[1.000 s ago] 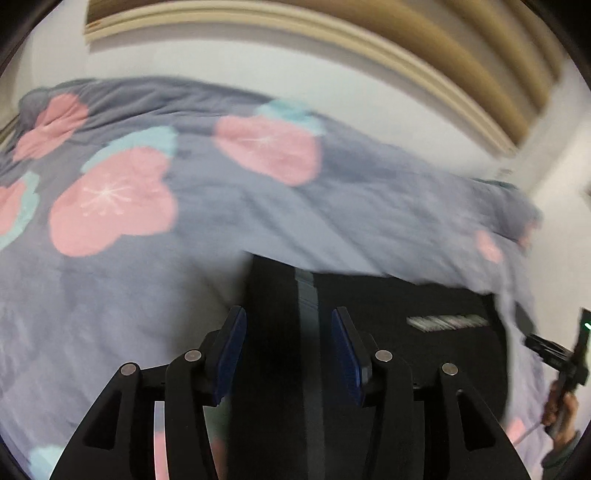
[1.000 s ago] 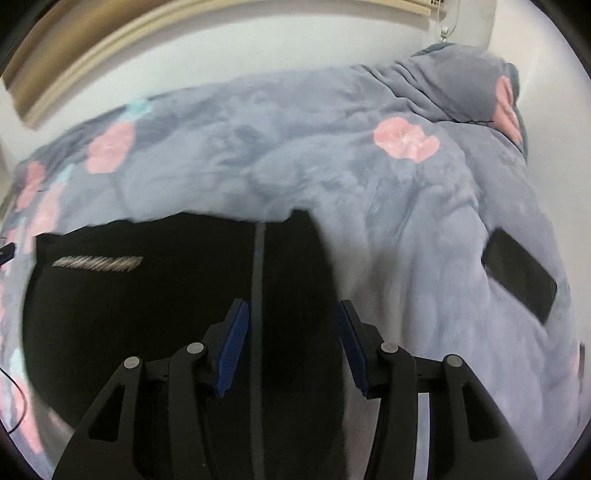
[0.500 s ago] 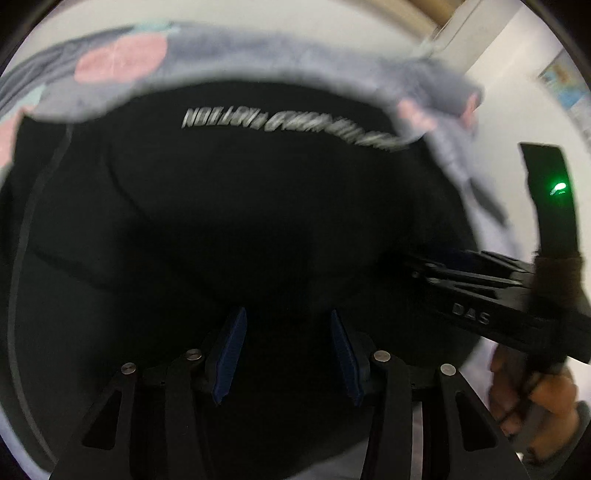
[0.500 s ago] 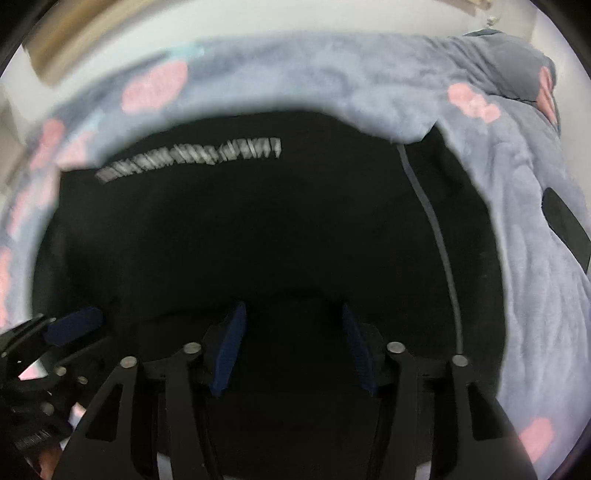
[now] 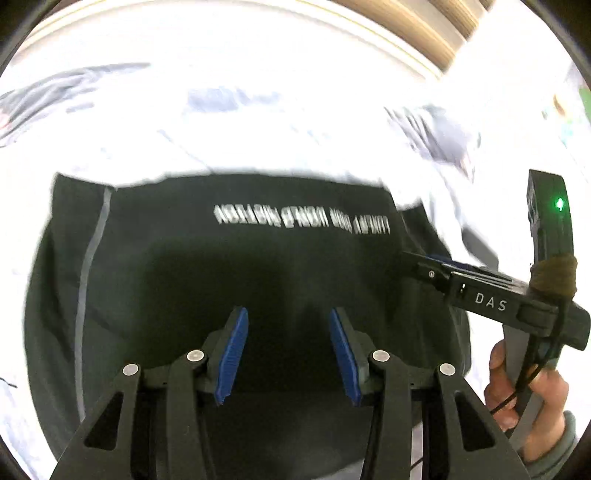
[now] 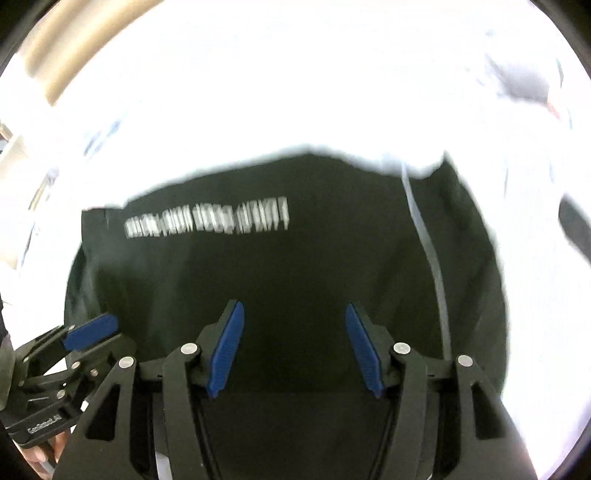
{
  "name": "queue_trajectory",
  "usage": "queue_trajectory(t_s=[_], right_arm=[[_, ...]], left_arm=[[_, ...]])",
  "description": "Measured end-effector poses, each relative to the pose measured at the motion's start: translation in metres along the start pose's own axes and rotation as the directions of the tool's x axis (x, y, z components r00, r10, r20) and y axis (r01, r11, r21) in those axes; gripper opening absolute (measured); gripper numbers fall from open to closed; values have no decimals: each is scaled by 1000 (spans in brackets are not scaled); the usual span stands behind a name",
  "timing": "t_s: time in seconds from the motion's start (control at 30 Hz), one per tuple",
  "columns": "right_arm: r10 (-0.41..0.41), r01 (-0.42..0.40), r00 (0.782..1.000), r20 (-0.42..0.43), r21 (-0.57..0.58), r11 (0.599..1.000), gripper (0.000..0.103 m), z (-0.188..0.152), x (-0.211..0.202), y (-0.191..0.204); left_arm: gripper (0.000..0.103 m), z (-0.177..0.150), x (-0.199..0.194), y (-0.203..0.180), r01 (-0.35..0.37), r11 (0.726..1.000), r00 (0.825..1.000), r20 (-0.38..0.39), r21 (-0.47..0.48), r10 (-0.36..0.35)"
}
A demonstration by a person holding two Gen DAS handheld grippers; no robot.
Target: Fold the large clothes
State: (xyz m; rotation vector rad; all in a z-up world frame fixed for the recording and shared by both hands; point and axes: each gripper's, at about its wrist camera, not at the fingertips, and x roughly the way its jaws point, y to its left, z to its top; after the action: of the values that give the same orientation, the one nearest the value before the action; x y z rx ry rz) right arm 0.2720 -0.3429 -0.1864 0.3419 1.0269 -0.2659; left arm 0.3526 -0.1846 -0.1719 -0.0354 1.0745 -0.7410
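Observation:
A black garment with white lettering and a grey stripe lies spread on a blanket; the same garment fills the right wrist view. My left gripper hovers open over its near middle, with only flat fabric below the blue pads. My right gripper is open as well, a little wider, over the same area. Each gripper shows in the other's view: the right one at the garment's right side, the left one at its left side.
The blanket under the garment is washed out to white by glare. A dark flat object lies on it to the right. A hand holds the right gripper's handle. A wall with wooden trim runs behind.
Both views swung from the garment's striped side parts to its lettered middle. The grippers came closer together, the right jaws stand wider, and the blanket now glares white.

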Motion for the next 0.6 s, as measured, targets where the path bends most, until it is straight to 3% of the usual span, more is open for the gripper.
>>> queue_trajectory(t_s=[0.13, 0.23, 0.3, 0.5, 0.6], right_arm=[[-51, 50, 999, -20, -13, 999, 62, 29, 25, 6], [-51, 53, 984, -169, 5, 999, 64, 27, 86, 5], [-54, 57, 979, -196, 13, 998, 65, 23, 103, -1], [-81, 80, 983, -164, -15, 997, 65, 16, 97, 9], [-80, 78, 988, -134, -15, 997, 66, 5, 75, 14]], left_arm=[[47, 10, 34, 32, -78, 995, 993, -93, -70, 71], [46, 6, 63, 66, -10, 985, 989, -149, -171, -16], [46, 8, 70, 71, 15, 977, 986, -161, -211, -50], [46, -3, 67, 55, 25, 986, 988, -148, -163, -49], [46, -11, 45, 52, 68, 984, 988, -122, -168, -89]])
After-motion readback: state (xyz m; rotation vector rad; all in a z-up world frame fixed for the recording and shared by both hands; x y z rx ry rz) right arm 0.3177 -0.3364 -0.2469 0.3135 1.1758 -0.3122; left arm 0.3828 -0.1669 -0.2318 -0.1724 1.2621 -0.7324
